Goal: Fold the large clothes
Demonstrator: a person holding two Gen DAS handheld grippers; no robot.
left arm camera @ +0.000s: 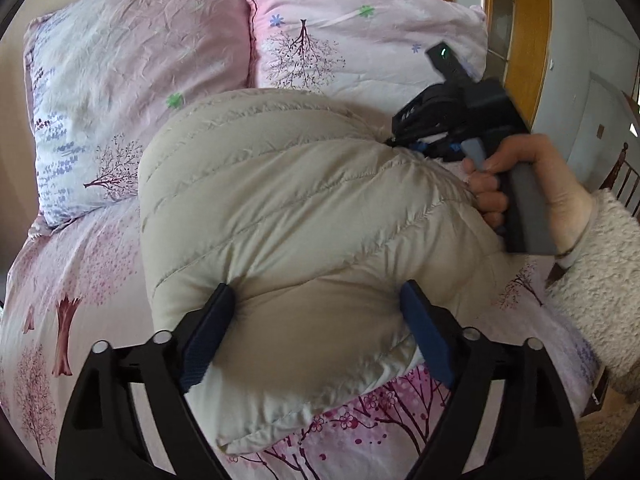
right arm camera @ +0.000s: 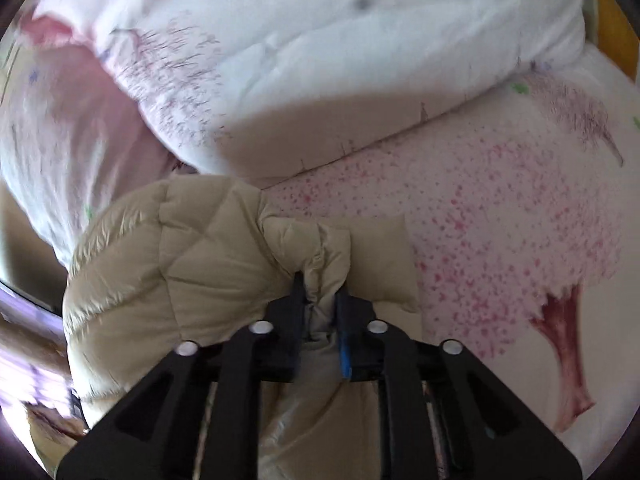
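Two pink floral pillows [left arm camera: 132, 92] side by side on tree-print bedsheet [left arm camera: 80, 280] — wooden door frame [left arm camera: 528, 40] behind.

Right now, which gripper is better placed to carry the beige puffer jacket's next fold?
Probably the right gripper: it is shut on a bunched piece of the puffer jacket. The left gripper is wide open, straddling a puffy bulge without clamping it.

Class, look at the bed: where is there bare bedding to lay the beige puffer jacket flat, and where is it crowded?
Free: the floral bedspread left of the puffer jacket, below the pillows; also the patch right of the right tongs, below the pillow edge. Crowded: the head of the bed, filled by both pillows.
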